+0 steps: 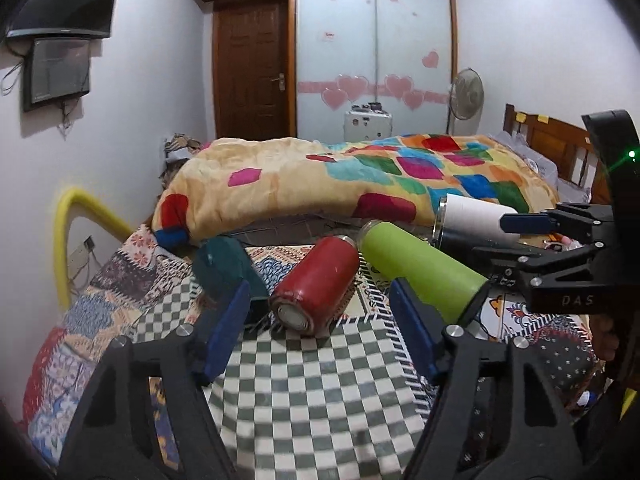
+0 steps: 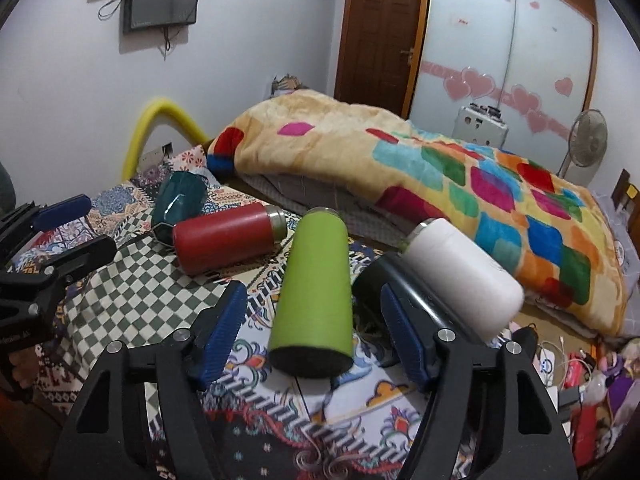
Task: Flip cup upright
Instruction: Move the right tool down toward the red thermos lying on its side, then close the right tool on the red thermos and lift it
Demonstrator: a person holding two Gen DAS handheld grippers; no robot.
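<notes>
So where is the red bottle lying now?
The red bottle lies on its side on the patterned bedcover, between the dark teal cup on its left and the green bottle on its right in the right wrist view.

Both cameras sit low and close over the patterned bedspread (image 1: 304, 376), each looking forward between its own blue-padded fingers toward the wardrobe wall. The left wrist view faces the red flask (image 1: 314, 286) base-on; the right wrist view, further right, faces the green flask (image 2: 314, 294). Both share the flasks, the teal cup (image 1: 226, 268), the blanket (image 2: 400, 160) and the door (image 1: 252, 76).
</notes>
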